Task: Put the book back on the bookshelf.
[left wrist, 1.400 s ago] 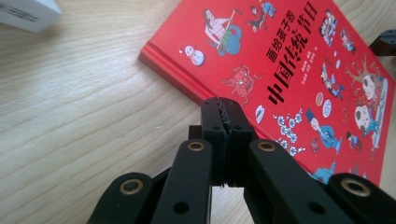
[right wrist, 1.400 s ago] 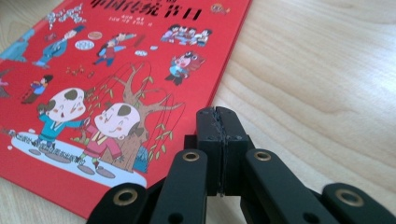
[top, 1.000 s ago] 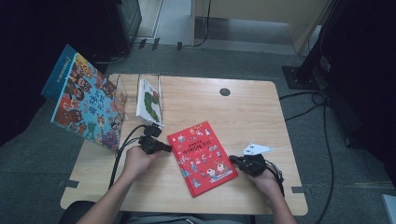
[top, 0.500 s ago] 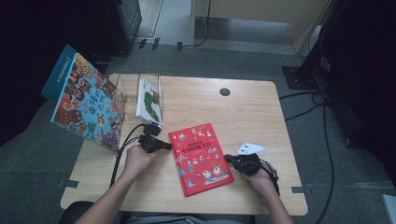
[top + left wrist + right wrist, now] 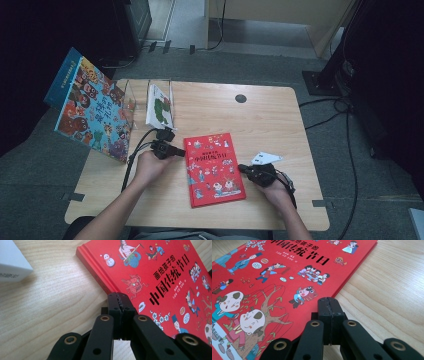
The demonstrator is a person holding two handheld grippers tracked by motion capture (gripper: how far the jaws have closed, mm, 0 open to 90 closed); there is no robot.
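Lying flat near the front of the wooden table: red picture book, cover up, turned squarer to the table edge than a second ago. Left gripper at its left edge, right gripper at its right edge, both jaws pressed together, empty. Clear stand with books at far left; grey floor beyond.

red book: cartoon figures, black title characters | big book far left: blue edge, crowded multicolour faces | small book: white, green shape | table: pale wood grain | grippers: black
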